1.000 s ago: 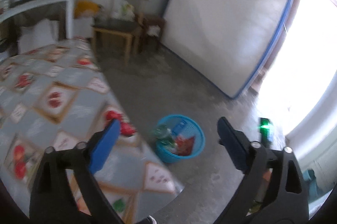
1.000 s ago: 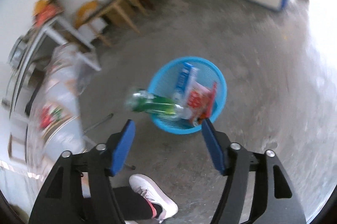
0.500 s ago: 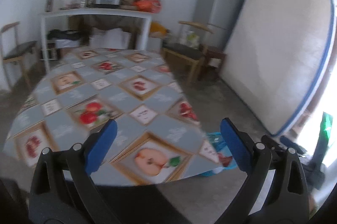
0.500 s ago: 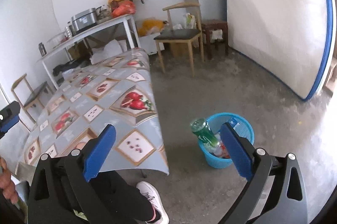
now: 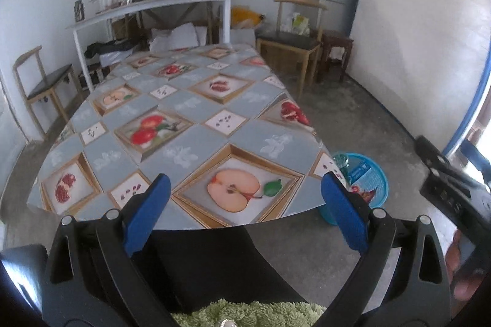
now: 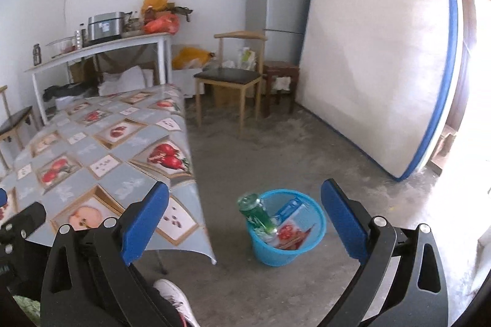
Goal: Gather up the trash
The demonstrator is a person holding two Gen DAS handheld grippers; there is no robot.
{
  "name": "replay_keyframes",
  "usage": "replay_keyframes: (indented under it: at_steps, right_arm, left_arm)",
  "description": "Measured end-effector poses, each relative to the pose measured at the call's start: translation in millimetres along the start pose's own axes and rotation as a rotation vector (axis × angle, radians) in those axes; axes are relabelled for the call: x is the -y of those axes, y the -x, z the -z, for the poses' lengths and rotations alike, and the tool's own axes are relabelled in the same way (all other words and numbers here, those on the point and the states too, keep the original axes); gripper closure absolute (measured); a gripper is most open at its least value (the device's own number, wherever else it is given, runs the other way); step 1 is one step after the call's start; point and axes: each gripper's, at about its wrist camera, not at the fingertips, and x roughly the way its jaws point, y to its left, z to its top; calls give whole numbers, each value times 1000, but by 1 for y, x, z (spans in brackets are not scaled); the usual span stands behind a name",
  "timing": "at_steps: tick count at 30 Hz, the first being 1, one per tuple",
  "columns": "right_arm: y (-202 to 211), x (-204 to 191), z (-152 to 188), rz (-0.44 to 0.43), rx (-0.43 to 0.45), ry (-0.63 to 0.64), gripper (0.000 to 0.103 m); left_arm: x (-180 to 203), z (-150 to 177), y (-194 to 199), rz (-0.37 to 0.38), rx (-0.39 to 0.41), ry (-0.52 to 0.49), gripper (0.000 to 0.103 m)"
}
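Observation:
A blue plastic basket stands on the concrete floor beside the table's near right corner. In it lie a green bottle leaning over the rim, a blue carton and a red-printed packet. My right gripper hangs above and short of the basket, open, with nothing between its blue pads. My left gripper is open too and hovers over the near end of the table, whose fruit-print cloth is bare. In the left wrist view the basket peeks out past the table corner.
A wooden chair, a small stool, a grey fridge and a mattress leaning on the wall line the back. A white shelf table holds appliances and bags. Another chair stands at the left. A person's white shoe is below.
My right gripper let go of the green bottle, which dropped into the basket, then rose and tilted up. My left gripper swung from the basket round to the table.

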Motion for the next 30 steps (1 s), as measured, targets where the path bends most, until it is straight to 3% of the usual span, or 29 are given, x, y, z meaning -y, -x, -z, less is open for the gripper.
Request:
replay_keyframes:
  at_steps: [6, 10, 16, 30]
  right_arm:
    - [-7, 4, 9, -11, -95, 16, 6]
    - [-9, 5, 19, -13, -143, 26, 6]
    - [-15, 6, 37, -11, -234, 53, 6]
    - [-21, 8, 50, 10, -289, 58, 6]
  left_arm:
    - [1, 2, -8, -11, -23, 72, 8]
    - [8, 14, -13, -15, -81, 47, 8]
    - [18, 22, -14, -40, -98, -14, 8]
    - [18, 25, -28, -50, -180, -26, 9]
